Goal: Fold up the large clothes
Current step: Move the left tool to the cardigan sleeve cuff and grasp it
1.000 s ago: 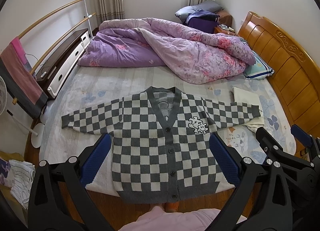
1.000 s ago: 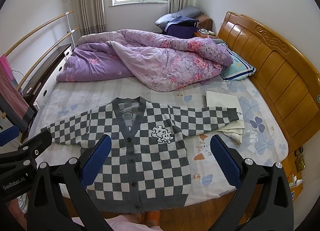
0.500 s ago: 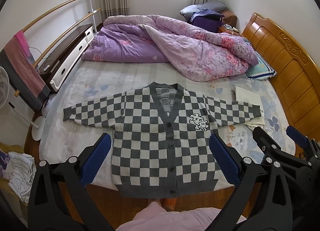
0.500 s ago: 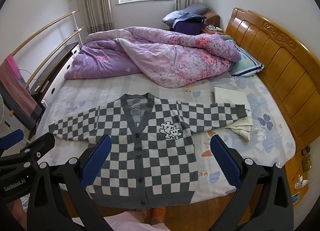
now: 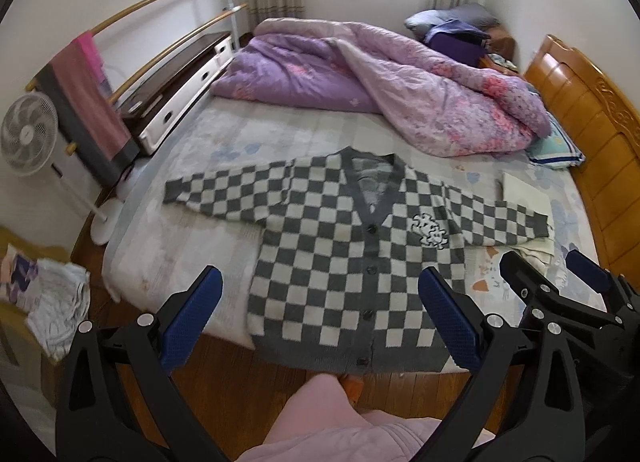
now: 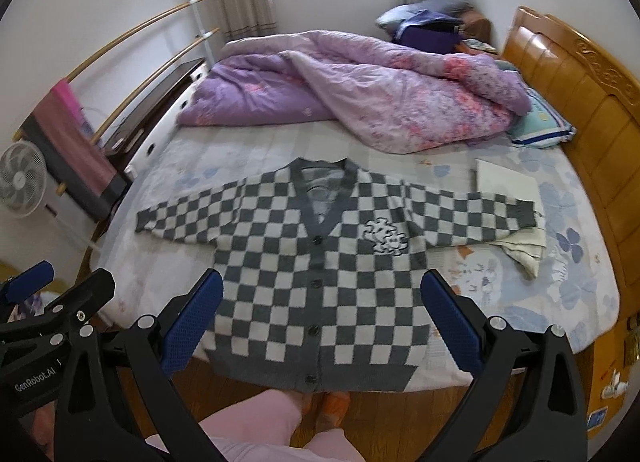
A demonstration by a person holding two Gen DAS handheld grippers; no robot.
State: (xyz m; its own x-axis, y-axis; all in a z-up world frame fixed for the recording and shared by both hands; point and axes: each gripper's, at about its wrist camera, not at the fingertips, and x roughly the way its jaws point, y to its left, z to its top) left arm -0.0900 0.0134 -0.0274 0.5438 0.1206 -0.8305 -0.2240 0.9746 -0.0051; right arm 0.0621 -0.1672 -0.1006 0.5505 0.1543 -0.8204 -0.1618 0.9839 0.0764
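Note:
A grey and white checkered cardigan (image 5: 344,262) lies flat and buttoned on the bed, sleeves spread out to both sides, hem hanging over the near edge. It also shows in the right wrist view (image 6: 316,282). My left gripper (image 5: 320,326) is open and empty, held above the floor in front of the hem. My right gripper (image 6: 320,322) is open and empty too, above the cardigan's lower part. The right gripper also shows at the right of the left wrist view (image 5: 560,282). The cardigan's right sleeve end lies on a folded cream cloth (image 6: 516,214).
A bunched purple quilt (image 5: 380,98) fills the far half of the bed. A wooden headboard (image 6: 580,102) runs along the right. A fan (image 5: 28,134), a rail with a pink towel (image 5: 84,94) and a low cabinet stand on the left. The person's feet are at the bed's near edge (image 6: 328,406).
Both grippers have pulled back and swung left, so the cardigan sits further right and farther away in the views. The fan has come into view. The cardigan has not moved.

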